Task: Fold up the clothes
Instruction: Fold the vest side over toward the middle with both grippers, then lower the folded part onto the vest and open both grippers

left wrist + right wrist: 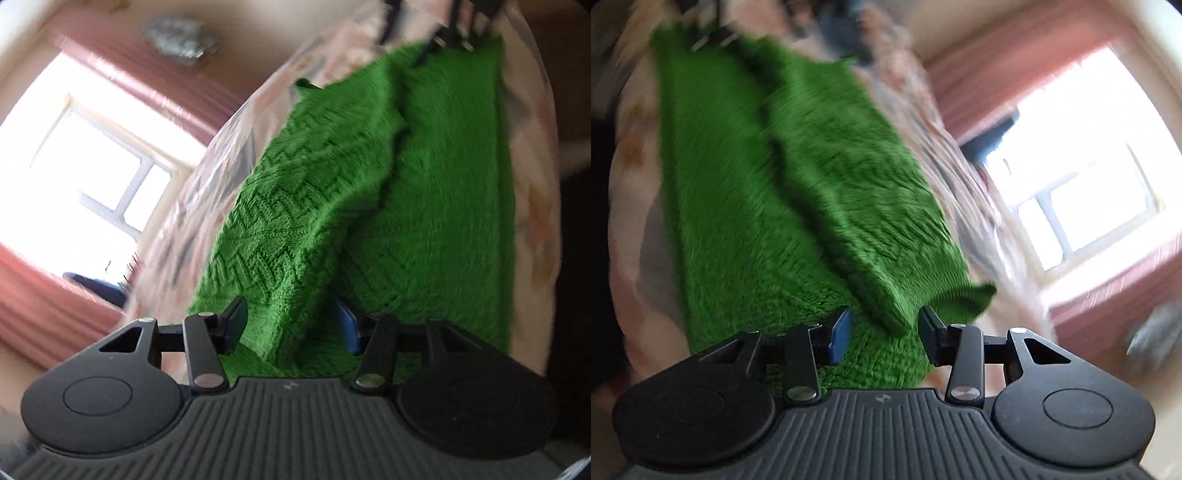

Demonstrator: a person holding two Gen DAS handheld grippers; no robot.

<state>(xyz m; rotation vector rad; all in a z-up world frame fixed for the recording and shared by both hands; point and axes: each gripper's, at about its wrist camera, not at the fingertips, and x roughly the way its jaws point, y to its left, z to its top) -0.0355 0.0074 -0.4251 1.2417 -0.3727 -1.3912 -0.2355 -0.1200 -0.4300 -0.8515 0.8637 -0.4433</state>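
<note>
left wrist: green sweater (388,206) on patterned bedspread (229,155).

- A green sweater (332,206) of thick knitted yarn, its surface rough and matt, worked in a raised zigzag pattern (sharpest in the left wrist view; the right wrist view is blurred).
- The left hand-held gripper (291,326): matt black plastic body with a ribbed, rubbery-looking panel, smooth round caps, and small shiny metal pins at the linkage joints.
- The right hand-held gripper (884,332): the same matt black plastic, with a smooth blue pad on one finger.
- The bed cover (229,155): pale printed cloth, soft-looking.
- Curtains (964,81): pink fabric hanging in folds, with a slight sheen.
</note>
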